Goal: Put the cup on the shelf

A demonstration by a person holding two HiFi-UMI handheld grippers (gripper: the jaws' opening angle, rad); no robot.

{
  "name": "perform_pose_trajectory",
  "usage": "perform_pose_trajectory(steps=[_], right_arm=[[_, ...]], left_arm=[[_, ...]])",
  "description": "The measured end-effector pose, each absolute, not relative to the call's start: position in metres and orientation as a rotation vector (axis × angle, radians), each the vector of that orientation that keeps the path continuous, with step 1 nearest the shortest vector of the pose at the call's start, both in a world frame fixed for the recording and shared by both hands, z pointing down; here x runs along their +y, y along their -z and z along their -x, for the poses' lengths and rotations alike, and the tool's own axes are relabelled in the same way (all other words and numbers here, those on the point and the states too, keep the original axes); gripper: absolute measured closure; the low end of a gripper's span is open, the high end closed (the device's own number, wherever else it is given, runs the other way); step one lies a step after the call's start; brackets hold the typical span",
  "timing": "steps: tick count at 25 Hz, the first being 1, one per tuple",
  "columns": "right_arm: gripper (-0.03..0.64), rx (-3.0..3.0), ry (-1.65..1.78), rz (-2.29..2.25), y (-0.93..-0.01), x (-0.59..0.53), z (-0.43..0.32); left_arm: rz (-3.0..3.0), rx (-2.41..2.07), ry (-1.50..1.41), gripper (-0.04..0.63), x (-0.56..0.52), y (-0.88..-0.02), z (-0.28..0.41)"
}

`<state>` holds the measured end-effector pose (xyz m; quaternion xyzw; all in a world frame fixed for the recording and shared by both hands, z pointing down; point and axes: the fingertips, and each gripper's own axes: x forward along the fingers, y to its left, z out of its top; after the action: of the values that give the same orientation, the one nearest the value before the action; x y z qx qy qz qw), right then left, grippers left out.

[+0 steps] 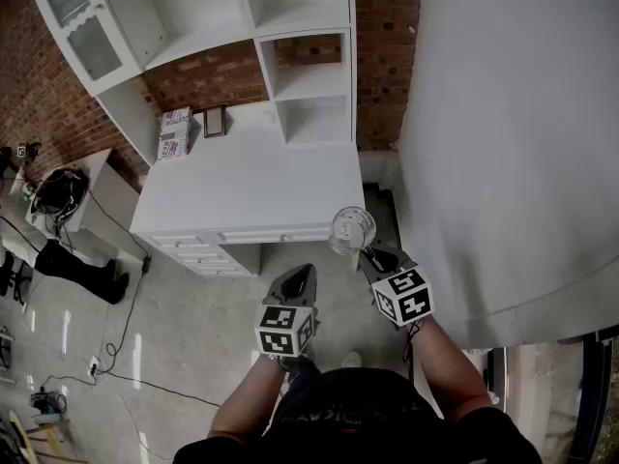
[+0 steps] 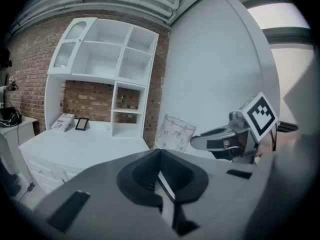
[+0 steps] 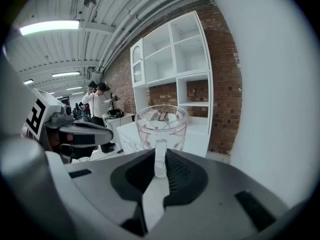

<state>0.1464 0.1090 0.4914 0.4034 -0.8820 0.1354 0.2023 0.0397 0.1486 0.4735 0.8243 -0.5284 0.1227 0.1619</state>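
Note:
A clear glass cup (image 1: pixel 351 230) with a pink pattern hangs upright in the air in front of the white desk (image 1: pixel 251 187). My right gripper (image 1: pixel 372 252) is shut on its handle. In the right gripper view the handle sits pinched between the jaws (image 3: pixel 160 166) and the cup body (image 3: pixel 161 126) stands just beyond them. My left gripper (image 1: pixel 302 276) is beside it on the left, shut with nothing in it (image 2: pixel 159 171). From the left gripper view the cup (image 2: pixel 174 133) shows to the right. The white shelf unit (image 1: pixel 290 56) rises at the back of the desk, its compartments bare.
A printed box (image 1: pixel 174 131) and a small picture frame (image 1: pixel 214 121) stand on the desk's far left. A low side table with dark gear (image 1: pixel 58 189) is at the left, cables on the floor. A large white curved wall (image 1: pixel 513 143) fills the right. A person (image 3: pixel 100 104) stands far off.

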Motion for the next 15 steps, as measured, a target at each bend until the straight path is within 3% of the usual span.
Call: perform_pose_trajectory(steps=[15], right_arm=[[0.574,-2.461,-0.386,-1.126,-0.493,0.099,-0.131]], left_arm=[[-2.341,-1.52,-0.347,0.592,0.14,-0.472,-0.022]])
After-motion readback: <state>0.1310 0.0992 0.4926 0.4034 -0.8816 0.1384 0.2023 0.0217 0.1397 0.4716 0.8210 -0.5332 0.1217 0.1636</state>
